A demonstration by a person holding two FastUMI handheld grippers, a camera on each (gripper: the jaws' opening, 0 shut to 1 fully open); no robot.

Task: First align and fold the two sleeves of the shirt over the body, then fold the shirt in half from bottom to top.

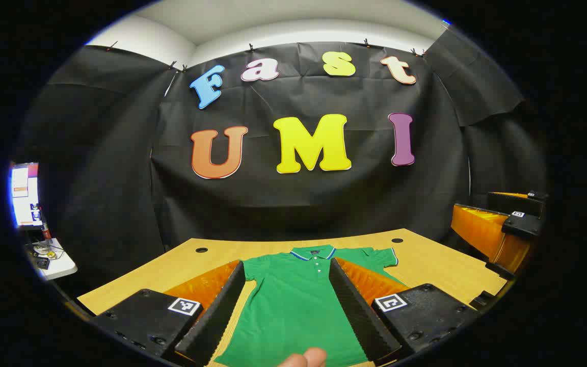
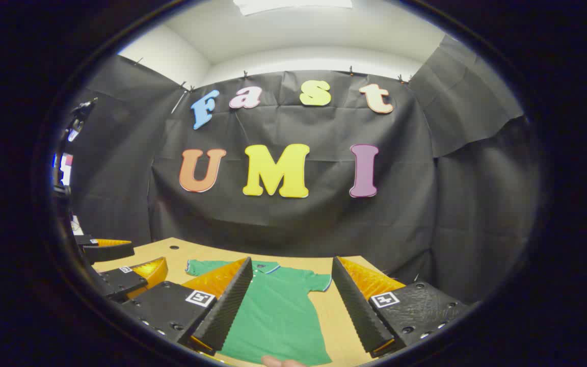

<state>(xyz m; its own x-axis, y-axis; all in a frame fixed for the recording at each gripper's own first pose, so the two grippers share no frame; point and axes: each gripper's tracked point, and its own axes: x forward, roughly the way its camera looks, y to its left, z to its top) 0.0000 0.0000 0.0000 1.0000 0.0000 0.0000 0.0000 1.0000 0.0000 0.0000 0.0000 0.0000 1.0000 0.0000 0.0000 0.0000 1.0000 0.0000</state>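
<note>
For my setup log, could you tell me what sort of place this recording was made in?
Probably an indoor recording booth, not a home: black cloth wall hangs clipped behind a wooden table, where a green polo shirt lies flat. A monitor glows at the side.

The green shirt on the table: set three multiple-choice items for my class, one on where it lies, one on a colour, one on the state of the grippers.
1. Where does the shirt lie?
A. Flat on the wooden table
B. Hung on the wall
C. Held up in the air

2. What colour is the shirt's body?
A. Red
B. Green
C. White

3. How do the left hand-held gripper and right hand-held gripper stand?
A. Both shut on the shirt
B. One shut on a sleeve
C. Both open, above the shirt

Answers: 1 A, the shirt is spread flat on the tabletop; 2 B, the cloth is green with a striped collar; 3 C, in each gripper's view its fingers stand wide apart with the shirt showing between them.
</note>
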